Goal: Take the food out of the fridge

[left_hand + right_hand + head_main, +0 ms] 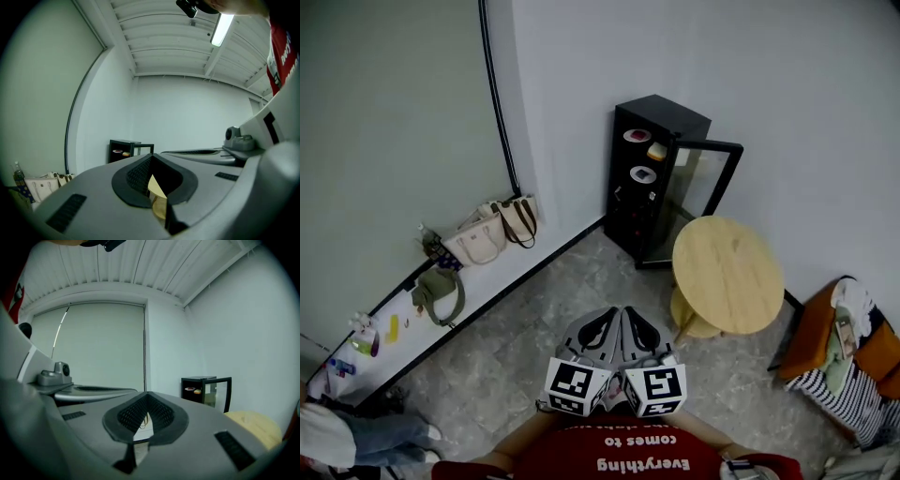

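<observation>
A small black fridge (630, 192) stands against the far wall with its glass door (705, 192) swung open. On its shelves I see a plate with something red (637, 135), a yellow piece of food (656, 151) and a second plate (643, 173). Both grippers are held side by side low in the head view, well short of the fridge. The left gripper (602, 328) is shut and empty, and so is the right gripper (636, 328). The left gripper (152, 157) points toward the fridge (123, 152). From the right gripper (147, 394) the fridge (206, 389) lies to the right.
A round wooden table (727, 272) stands just right of the fridge door. Handbags (497, 230) and small items sit on a low white ledge along the left wall. A chair piled with clothes (839, 347) is at the right. A person's legs (366, 436) show at lower left.
</observation>
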A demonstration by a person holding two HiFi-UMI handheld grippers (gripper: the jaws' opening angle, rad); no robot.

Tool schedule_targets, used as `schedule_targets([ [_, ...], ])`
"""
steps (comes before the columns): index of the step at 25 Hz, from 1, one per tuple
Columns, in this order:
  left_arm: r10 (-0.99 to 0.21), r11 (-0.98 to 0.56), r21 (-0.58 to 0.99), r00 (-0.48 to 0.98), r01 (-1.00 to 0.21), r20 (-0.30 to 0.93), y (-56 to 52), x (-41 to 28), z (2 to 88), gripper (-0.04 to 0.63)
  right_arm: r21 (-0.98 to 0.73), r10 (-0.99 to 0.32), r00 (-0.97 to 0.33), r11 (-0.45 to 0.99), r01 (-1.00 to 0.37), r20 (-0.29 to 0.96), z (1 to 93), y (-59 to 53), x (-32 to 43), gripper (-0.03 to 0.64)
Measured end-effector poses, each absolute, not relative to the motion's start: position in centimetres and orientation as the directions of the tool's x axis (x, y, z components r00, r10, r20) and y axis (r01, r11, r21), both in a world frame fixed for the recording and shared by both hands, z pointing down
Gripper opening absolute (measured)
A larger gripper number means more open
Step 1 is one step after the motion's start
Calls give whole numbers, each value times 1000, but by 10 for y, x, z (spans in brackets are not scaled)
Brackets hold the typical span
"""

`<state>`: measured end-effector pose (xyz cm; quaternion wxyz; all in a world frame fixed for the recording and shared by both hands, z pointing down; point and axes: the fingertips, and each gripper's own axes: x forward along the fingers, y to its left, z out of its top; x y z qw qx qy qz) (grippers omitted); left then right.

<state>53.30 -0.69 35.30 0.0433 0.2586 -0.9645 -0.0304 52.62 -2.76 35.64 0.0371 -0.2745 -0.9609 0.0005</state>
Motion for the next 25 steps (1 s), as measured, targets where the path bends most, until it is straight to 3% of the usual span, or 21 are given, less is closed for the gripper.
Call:
schedule_targets([
  [12, -475, 880, 121, -860, -460, 184, 34, 417, 408, 2, -83, 539, -822, 842, 533, 186, 411, 11, 410, 8],
  [25, -549, 834, 20, -824, -552, 144, 33, 155, 378, 2, -43, 463, -881, 886, 461, 92, 385, 12, 149, 8],
])
